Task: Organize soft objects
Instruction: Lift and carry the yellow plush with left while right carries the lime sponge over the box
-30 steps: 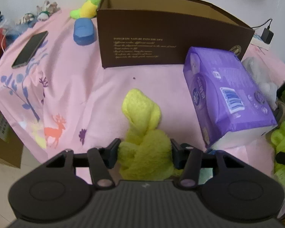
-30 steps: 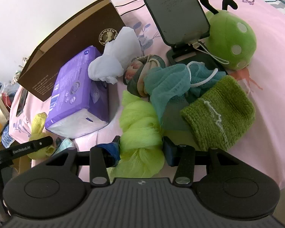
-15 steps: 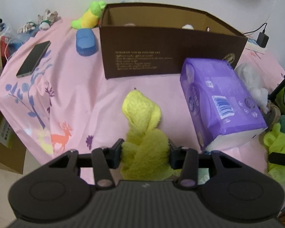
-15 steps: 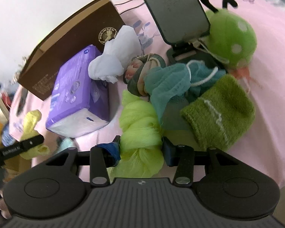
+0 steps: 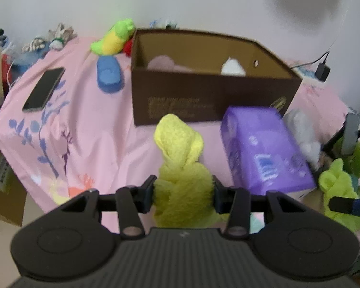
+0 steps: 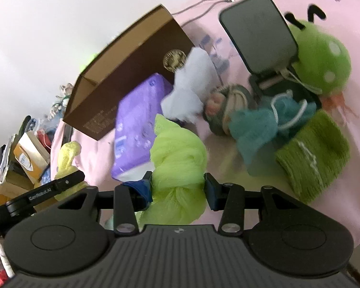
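Observation:
My left gripper (image 5: pixel 183 192) is shut on a yellow fuzzy cloth (image 5: pixel 180 158) and holds it lifted above the pink sheet (image 5: pixel 84 129). My right gripper (image 6: pixel 178 189) is shut on a lime green mesh pouf (image 6: pixel 177 153), also lifted. The open brown cardboard box (image 5: pixel 211 100) stands behind, with a pink and a white soft item inside; it also shows in the right wrist view (image 6: pixel 132 81). The left gripper with its yellow cloth (image 6: pixel 68 156) appears at the left of the right wrist view.
A purple tissue pack (image 5: pixel 264 151) lies right of the box. A phone (image 5: pixel 43 88), a blue item (image 5: pixel 109 74) and a green-yellow plush (image 5: pixel 112 38) lie at the left. A teal pouf (image 6: pixel 268 122), green knit cloth (image 6: pixel 314 156), green bug plush (image 6: pixel 321 57), white tissue (image 6: pixel 192 88) and tablet stand (image 6: pixel 259 33) lie at the right.
Both grippers have risen with their loads. The left view now looks into the box from higher up, and the lime pouf is clear of the sheet.

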### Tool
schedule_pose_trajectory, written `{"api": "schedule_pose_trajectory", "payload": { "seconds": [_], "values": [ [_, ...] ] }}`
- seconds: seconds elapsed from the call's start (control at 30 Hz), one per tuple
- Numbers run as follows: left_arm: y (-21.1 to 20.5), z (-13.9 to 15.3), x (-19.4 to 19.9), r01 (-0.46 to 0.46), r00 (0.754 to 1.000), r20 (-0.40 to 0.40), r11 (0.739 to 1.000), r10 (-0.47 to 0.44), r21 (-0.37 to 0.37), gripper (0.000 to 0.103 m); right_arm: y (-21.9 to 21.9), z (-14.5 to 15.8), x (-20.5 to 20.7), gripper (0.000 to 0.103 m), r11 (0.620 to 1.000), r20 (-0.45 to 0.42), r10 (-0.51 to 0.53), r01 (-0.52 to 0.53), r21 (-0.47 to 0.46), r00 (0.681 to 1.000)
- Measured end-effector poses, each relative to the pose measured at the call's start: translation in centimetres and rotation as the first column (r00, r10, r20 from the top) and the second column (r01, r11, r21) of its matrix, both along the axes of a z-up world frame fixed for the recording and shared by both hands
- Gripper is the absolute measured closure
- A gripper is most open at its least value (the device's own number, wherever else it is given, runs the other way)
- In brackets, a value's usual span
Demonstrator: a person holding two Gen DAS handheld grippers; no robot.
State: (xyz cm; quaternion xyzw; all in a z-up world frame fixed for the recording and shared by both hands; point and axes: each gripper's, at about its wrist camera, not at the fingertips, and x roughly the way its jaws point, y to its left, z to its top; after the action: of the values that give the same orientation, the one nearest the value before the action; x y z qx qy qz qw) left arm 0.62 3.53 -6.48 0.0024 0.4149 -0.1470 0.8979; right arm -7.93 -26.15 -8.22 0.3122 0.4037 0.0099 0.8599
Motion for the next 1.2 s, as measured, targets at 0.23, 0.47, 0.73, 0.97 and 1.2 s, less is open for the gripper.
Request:
{"api": "schedule_pose_trajectory", "payload": {
  "seconds": [0.23, 0.47, 0.73, 0.97, 1.2],
  "values": [
    [0.0, 2.9, 2.2, 0.020, 0.998, 0.053, 0.999, -0.018, -0.034, 0.057, 0.9, 2.4, 1.7, 0.075, 0.998, 0.092, 0.033, -0.029, -0.047, 0.995],
    [-0.7, 5.9, 5.8, 0.017, 0.994, 0.108, 0.998, -0.011, -0.058, 0.057, 0.8, 5.2, 4.6, 0.075, 0.993, 0.167, 0.088, -0.074, -0.091, 0.982],
    [-3.0, 6.9, 10.6, -0.008, 0.993, 0.118, 1.000, 0.011, -0.025, 0.057, -1.1, 7.6, 9.6, 0.075, 0.983, 0.222, 0.168, -0.146, -0.115, 0.960],
    [-4.8, 7.2, 15.2, -0.053, 0.993, 0.104, 0.999, 0.054, -0.010, 0.057, -2.9, 9.5, 14.9, 0.075, 0.968, 0.243, 0.226, -0.191, -0.160, 0.943],
    [-6.1, 5.0, 19.0, -0.129, 0.991, 0.048, 0.991, 0.127, 0.037, 0.056, -2.2, 9.3, 20.2, 0.074, 0.942, 0.218, 0.303, -0.257, -0.216, 0.928]
  ]
}}
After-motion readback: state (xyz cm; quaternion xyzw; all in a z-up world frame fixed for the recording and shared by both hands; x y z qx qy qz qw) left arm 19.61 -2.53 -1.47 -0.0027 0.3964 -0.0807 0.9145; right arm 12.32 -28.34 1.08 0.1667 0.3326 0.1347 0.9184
